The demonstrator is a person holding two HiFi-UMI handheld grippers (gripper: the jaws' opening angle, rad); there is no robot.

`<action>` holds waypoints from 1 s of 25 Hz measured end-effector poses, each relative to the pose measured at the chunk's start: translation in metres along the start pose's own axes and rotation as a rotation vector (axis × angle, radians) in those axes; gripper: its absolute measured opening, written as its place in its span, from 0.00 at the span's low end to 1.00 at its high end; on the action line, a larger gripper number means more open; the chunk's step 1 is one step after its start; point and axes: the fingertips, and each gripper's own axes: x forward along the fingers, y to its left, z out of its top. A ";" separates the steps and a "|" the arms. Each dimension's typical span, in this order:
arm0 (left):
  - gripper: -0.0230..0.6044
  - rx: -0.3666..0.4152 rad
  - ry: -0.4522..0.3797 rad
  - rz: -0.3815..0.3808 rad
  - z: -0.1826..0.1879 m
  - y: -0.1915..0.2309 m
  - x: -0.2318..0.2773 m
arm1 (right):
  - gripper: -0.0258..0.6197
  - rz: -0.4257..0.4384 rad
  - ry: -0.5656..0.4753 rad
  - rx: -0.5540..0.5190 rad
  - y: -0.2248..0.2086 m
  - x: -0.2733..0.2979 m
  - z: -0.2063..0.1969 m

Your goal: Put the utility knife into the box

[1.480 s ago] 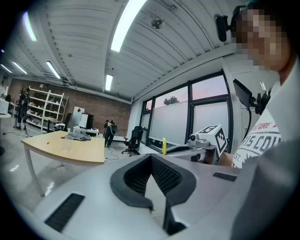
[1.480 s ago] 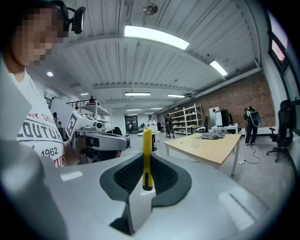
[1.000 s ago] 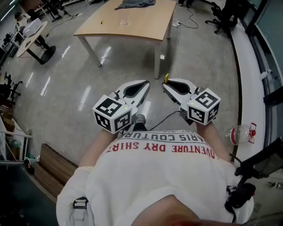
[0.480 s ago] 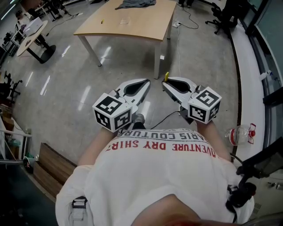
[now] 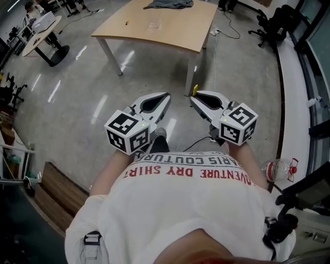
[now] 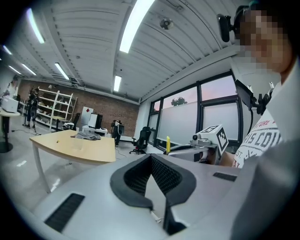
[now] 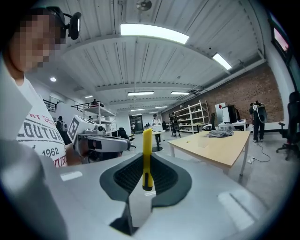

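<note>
Right gripper [image 5: 194, 97]: jaws are clenching on the yellow utility knife [image 7: 146, 157], which is sticking up past their tips.
Left gripper [image 5: 168, 96]: jaws are resting together, gripping nothing.
Box [image 5: 153, 23]: is sitting on the tabletop [image 5: 175, 33], well apart from both grippers.

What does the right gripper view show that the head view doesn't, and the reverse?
Only the right gripper view: jaws shut on the yellow utility knife, its length in view; shelving. Only the head view: a plastic bottle at the person's right. Both: the wooden table, grey cloth, left gripper, the knife's tip.
</note>
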 end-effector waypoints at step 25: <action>0.04 -0.103 0.124 0.045 0.062 0.543 0.201 | 0.11 -0.095 0.063 0.122 -0.357 0.439 0.072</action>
